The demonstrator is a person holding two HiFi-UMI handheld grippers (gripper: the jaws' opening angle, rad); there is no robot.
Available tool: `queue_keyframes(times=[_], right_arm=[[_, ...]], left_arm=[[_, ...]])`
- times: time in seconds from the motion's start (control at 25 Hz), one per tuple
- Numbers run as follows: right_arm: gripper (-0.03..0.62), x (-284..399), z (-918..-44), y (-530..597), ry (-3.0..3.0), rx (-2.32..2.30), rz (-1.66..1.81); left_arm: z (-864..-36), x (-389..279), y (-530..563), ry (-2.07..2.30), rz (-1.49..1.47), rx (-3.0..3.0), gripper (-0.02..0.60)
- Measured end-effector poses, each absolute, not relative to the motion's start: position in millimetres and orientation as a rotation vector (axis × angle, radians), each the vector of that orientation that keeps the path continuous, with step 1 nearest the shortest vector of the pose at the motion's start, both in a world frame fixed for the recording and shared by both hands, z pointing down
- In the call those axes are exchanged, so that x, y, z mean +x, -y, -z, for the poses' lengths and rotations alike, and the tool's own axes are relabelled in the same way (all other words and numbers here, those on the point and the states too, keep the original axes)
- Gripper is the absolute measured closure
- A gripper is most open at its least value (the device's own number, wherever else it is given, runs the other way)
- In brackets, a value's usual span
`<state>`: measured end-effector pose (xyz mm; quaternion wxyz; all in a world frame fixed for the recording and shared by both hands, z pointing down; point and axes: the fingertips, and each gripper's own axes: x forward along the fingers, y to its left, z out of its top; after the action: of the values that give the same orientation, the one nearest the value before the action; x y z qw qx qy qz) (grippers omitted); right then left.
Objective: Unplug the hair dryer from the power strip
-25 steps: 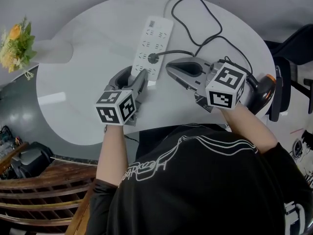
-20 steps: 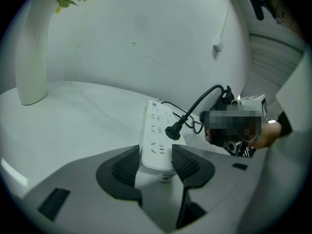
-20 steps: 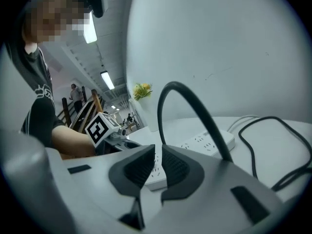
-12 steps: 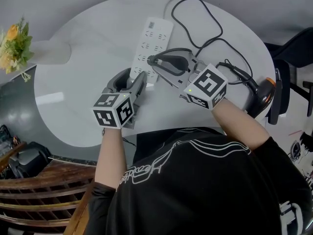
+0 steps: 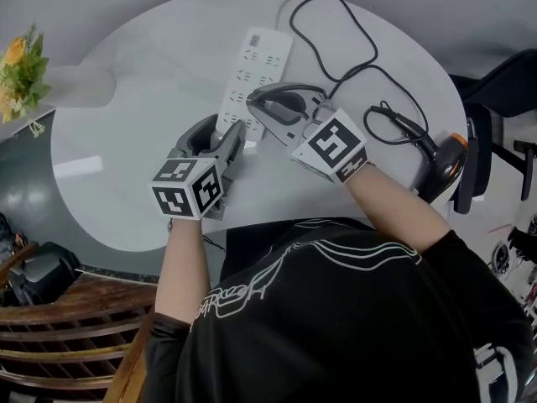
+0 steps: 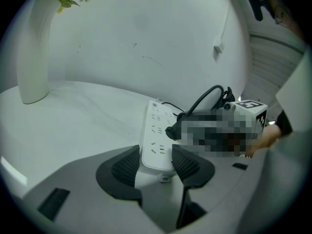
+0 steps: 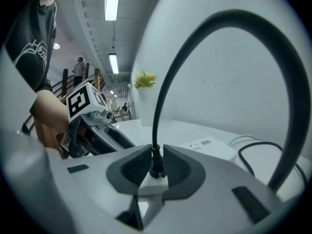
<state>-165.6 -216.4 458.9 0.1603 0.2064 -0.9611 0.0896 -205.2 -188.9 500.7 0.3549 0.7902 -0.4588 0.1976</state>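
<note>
A white power strip (image 5: 258, 67) lies on the round white table (image 5: 143, 82). My left gripper (image 5: 230, 138) is shut on the strip's near end (image 6: 155, 147), one pad (image 6: 127, 165) pressed against each side. The hair dryer's black plug (image 7: 156, 164) sits in a socket of the strip, and my right gripper (image 7: 156, 169) is shut on it, its jaws lying over the strip (image 5: 262, 101). From the plug a black cable (image 7: 168, 77) arcs up, loops over the table (image 5: 348, 36), and runs to the dark hair dryer (image 5: 443, 163) with an orange part at the right edge.
A white vase with yellow flowers (image 5: 23, 64) stands at the table's left edge and shows tall in the left gripper view (image 6: 35, 52). A dark chair (image 5: 503, 82) stands beyond the table on the right. Wooden steps (image 5: 75, 342) lie below left.
My right gripper has moved left from beside the hair dryer to the plug and has shut on it. The left gripper has stayed at the strip's near end.
</note>
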Motion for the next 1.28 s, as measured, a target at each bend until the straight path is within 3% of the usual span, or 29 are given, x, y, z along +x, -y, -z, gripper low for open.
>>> queue_keyframes(times=[0.48, 1.0, 1.28], right_arm=[[0.568, -167.6, -455.9, 212.8, 2.699, 0.584, -0.067], [0.568, -164.7, -456.8, 217.8, 2.738, 0.515, -0.28], [0.569, -167.1, -454.7, 211.8, 2.682, 0.51, -0.068]], left_arm=[[-500.1, -204.3, 188.5, 1.193, -0.524, 2.057, 0.373], [-498.4, -203.3, 188.7, 1.192, -0.604, 2.085, 0.376], [-498.8, -202.6, 189.5, 1.221, -0.592, 2.082, 0.376]])
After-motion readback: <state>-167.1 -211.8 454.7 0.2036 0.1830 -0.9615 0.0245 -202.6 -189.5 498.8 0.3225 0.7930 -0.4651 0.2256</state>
